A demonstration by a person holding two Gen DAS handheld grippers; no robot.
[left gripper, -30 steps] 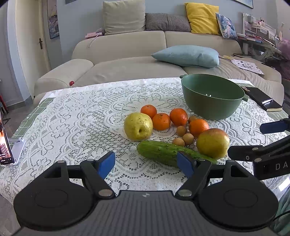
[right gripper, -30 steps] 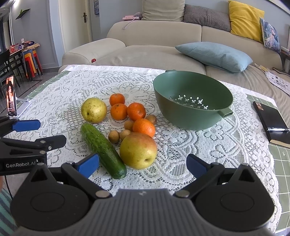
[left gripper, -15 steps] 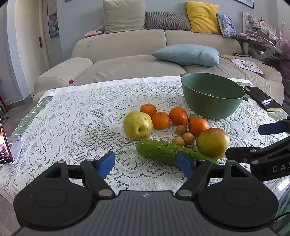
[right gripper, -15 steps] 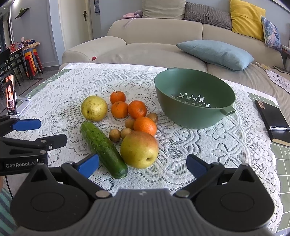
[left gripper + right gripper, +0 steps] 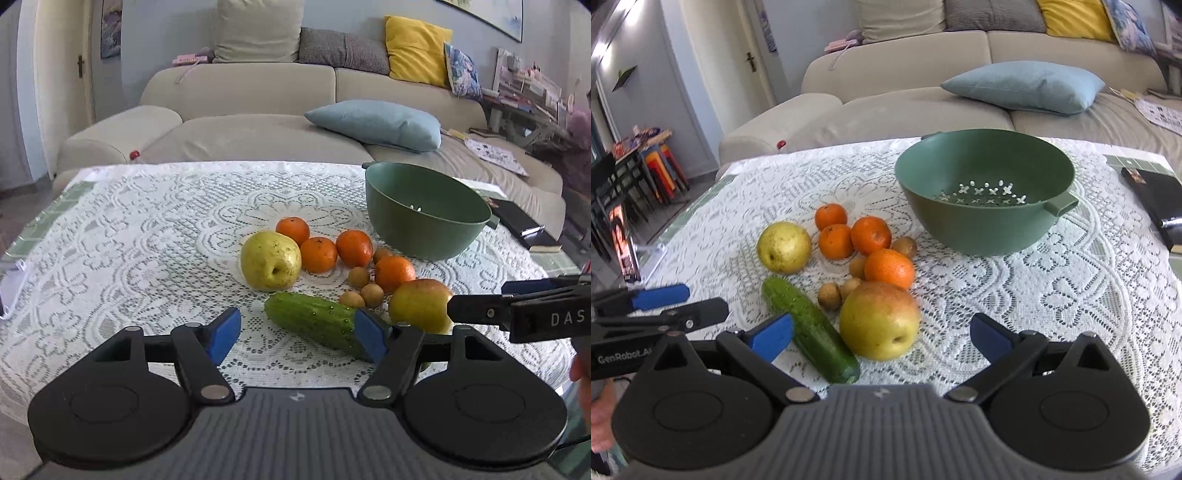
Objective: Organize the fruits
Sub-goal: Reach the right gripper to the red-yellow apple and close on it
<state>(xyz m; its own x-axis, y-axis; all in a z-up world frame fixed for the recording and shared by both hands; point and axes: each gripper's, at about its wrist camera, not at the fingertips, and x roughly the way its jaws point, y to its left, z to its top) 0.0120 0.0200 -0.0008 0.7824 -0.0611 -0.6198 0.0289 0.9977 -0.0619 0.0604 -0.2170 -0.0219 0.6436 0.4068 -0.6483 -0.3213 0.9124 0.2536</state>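
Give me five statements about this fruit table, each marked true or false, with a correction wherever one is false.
1. The green plastic colander holds no fruit. True.
2. Four orange tangerines lie on the white lace tablecloth. True.
3. The right gripper is shut on the red-yellow apple. False: it is open, holding nothing.
4. The green bumpy cucumber stands upright. False: it lies flat.
5. The left gripper grips the yellow pear. False: it is open, empty.

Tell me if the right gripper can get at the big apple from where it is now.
Probably yes. The right gripper is open, and the apple sits straight ahead between its jaws with nothing on top. The cucumber lies close on the apple's left, so the left jaw has little room there.
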